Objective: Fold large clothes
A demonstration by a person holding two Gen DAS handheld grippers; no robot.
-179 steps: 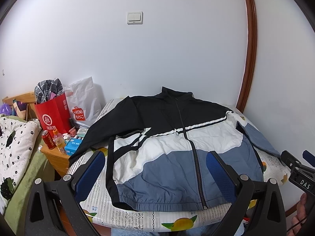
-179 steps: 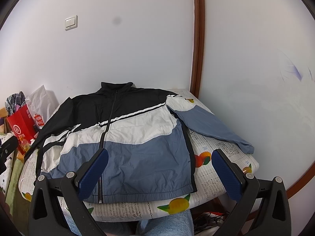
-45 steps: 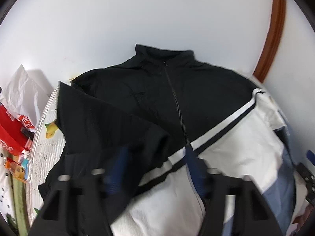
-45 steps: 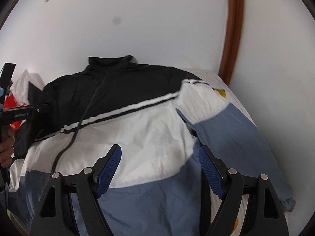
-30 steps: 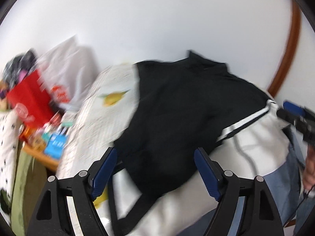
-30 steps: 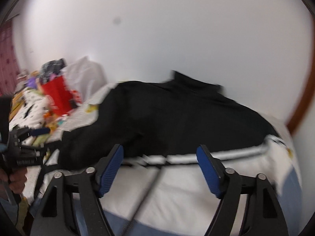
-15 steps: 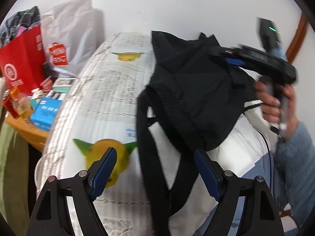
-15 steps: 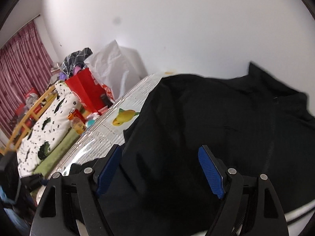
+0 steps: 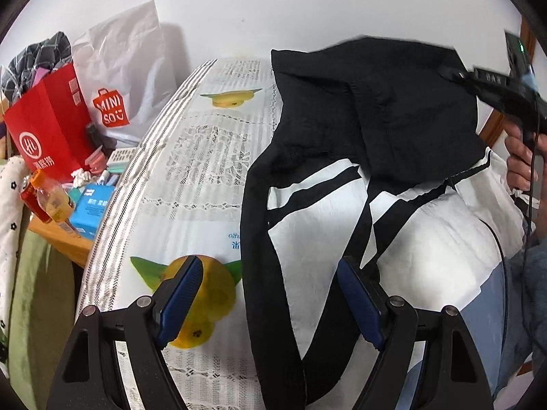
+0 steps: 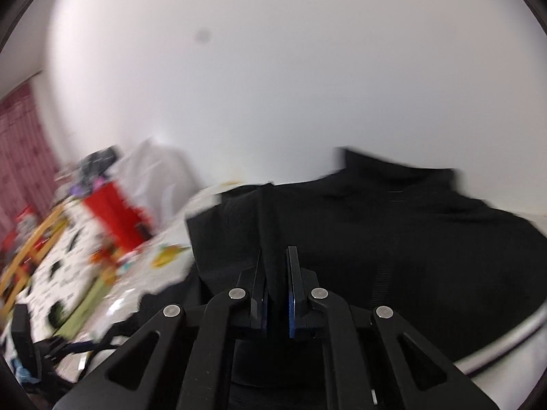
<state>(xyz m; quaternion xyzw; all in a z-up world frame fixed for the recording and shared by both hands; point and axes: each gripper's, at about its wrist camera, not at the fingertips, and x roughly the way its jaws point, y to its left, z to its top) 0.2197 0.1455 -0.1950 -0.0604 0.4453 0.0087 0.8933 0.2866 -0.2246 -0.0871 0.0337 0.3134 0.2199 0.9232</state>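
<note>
Jacket (image 9: 386, 157) fabric is spread over a patterned sheet (image 9: 191, 171) on a raised surface, with the black shoulder portion lifted and doubled over the white panel. At the far left a red bag (image 9: 48, 126) and a white bag (image 9: 126, 78) are seen, well apart from the garment. Next, the left gripper (image 9: 270, 302) is held low over the near edge with its blue pads (image 9: 177, 294) spread wide; the black side hem (image 9: 259, 273) is seen running between them, but whether either pad touches it cannot be told. Further right, the right gripper (image 10: 276, 294) is seen pressed together on a fold of black cloth, which is pinched between its pads at the shoulder.

The step in hand appears to be the folding of the left side inward. It is judged best done if the hem is gripped by the left gripper near the lower corner, so that shoulder and hem are carried across together and one straight crease is kept. Slack between the two grips should be taken up first, or the black panel may bunch over the white.
</note>
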